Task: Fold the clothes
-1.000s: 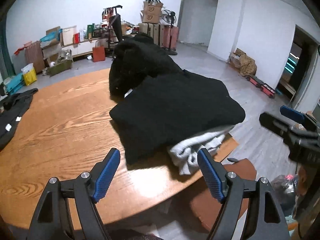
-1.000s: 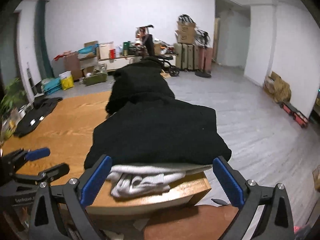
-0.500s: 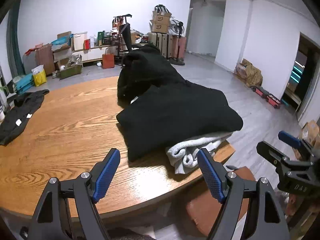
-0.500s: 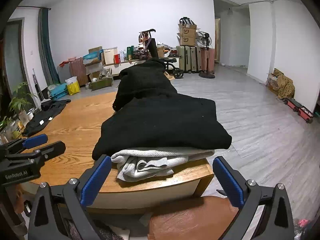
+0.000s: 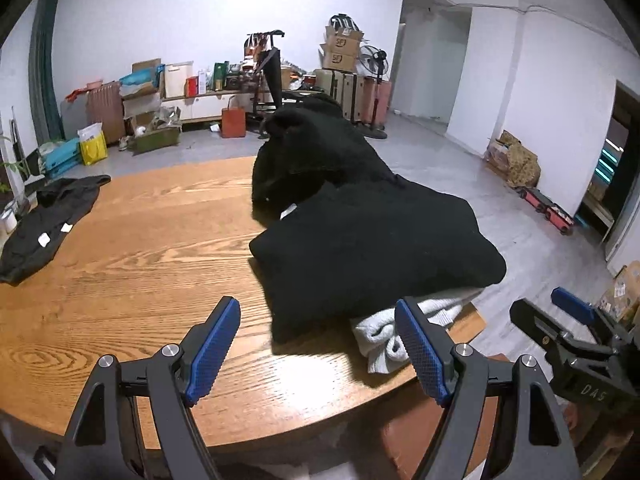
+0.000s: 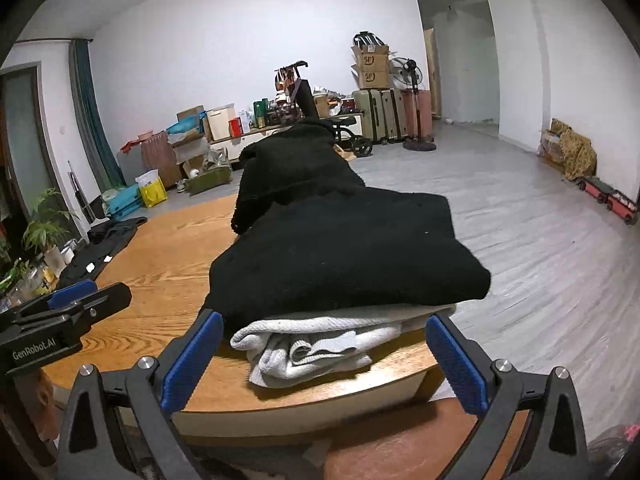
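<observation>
A folded black garment [image 5: 372, 244] [image 6: 344, 256] lies on top of a folded grey garment [image 5: 404, 328] [image 6: 316, 344] at the near right corner of the wooden table [image 5: 132, 256] [image 6: 160, 280]. Behind them rises a heap of black fleece clothing [image 5: 316, 152] [image 6: 292, 164]. Another black garment [image 5: 44, 220] [image 6: 100, 248] lies flat at the table's far left. My left gripper [image 5: 318, 344] is open over the table's front edge, just short of the stack. My right gripper [image 6: 324, 360] is open, facing the stack's end. Neither holds anything.
A brown chair seat [image 5: 420, 444] [image 6: 420, 444] sits below the table's near corner. Potted plants and jars [image 6: 36, 248] stand left of the table. Boxes, suitcases and a fan [image 5: 344, 68] line the far wall across grey floor.
Both grippers have pulled back and up from the stack, staying open. The stack of clothes has not moved.
</observation>
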A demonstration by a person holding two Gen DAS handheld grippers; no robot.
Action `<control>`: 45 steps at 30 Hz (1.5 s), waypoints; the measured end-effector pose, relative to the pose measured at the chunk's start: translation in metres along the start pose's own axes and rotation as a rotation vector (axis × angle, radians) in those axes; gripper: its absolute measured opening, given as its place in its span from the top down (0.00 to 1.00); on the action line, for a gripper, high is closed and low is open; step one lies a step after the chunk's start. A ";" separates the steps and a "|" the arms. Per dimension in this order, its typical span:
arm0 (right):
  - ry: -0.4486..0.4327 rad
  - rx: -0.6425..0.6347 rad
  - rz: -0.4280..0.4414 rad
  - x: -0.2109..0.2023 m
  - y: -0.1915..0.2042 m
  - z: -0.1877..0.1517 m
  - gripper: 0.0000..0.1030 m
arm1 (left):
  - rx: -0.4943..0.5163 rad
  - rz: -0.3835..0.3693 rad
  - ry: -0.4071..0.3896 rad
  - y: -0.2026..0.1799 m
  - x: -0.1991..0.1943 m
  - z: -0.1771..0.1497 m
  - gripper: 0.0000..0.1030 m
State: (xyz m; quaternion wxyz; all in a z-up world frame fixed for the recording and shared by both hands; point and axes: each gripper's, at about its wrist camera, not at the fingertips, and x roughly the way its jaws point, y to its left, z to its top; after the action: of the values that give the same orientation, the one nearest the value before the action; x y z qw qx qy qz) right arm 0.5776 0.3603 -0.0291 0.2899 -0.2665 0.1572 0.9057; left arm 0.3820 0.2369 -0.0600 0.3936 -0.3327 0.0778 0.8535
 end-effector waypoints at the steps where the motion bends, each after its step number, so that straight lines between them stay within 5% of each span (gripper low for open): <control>1: 0.005 0.004 0.000 0.003 0.000 0.000 0.00 | -0.005 0.000 0.003 0.002 0.001 0.002 0.22; 21: 0.082 -0.008 -0.055 0.033 0.007 0.003 0.00 | 0.063 0.005 0.119 -0.005 0.027 0.019 0.22; 29: 0.108 0.024 -0.064 0.044 0.000 -0.002 0.00 | 0.029 -0.070 0.156 0.000 0.038 0.019 0.22; 38: 0.161 0.113 -0.072 0.053 -0.015 0.001 0.00 | 0.006 -0.075 0.281 0.003 0.064 0.030 0.22; 41: 0.184 0.171 -0.087 0.064 -0.021 0.005 0.00 | -0.111 -0.132 0.337 0.018 0.081 0.032 0.22; 45: 0.201 0.374 -0.028 0.081 -0.042 0.005 0.00 | -0.433 -0.215 0.402 0.054 0.114 0.017 0.22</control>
State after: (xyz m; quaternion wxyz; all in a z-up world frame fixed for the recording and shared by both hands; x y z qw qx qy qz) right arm 0.5451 0.4311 -0.0774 0.3298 -0.2991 0.3467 0.8256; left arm 0.2811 0.2780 -0.1251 0.3782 -0.5771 -0.0650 0.7209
